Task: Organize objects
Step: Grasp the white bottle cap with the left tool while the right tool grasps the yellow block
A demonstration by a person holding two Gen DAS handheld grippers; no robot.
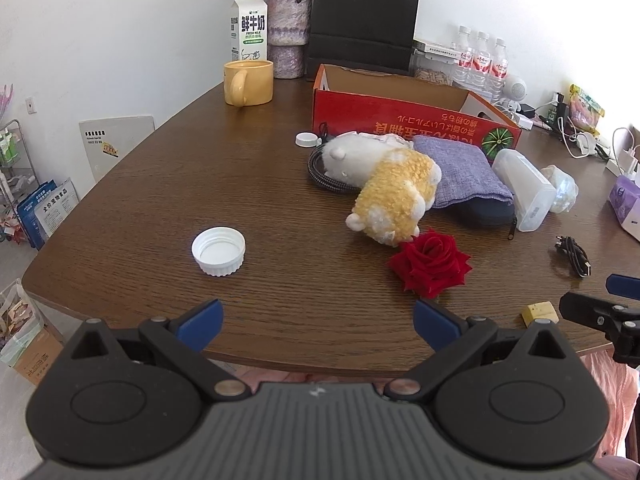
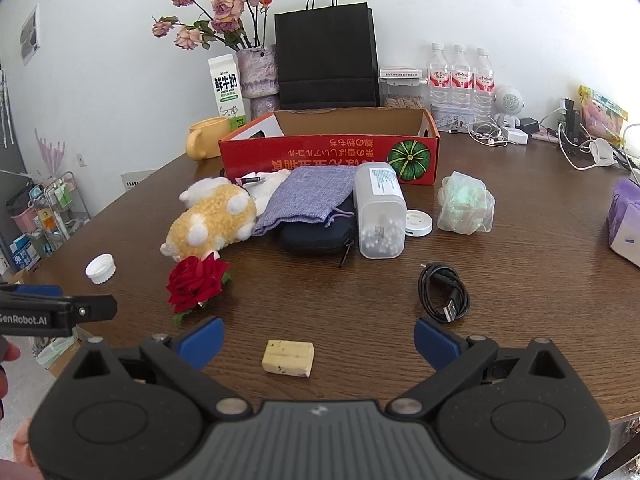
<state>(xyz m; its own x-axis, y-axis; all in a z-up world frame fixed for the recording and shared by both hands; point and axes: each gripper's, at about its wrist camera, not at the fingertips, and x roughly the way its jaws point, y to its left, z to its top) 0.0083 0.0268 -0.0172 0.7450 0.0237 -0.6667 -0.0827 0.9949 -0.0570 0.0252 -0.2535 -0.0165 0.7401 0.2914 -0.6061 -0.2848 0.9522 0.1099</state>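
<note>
Both grippers, left and right, spread wide, holding nothing. Loose items cluster mid-frame before the red box: plush toy, rose, cable, yellow block lowest. Box interior largely hidden. Clear tub holds white beads. Risk: the tub lies lidless and could spill if nudged.

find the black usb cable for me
In the right wrist view, the coiled black usb cable lies on the table, right of centre, in front of the cotton swab box and just beyond the open right hand-held gripper.
</note>
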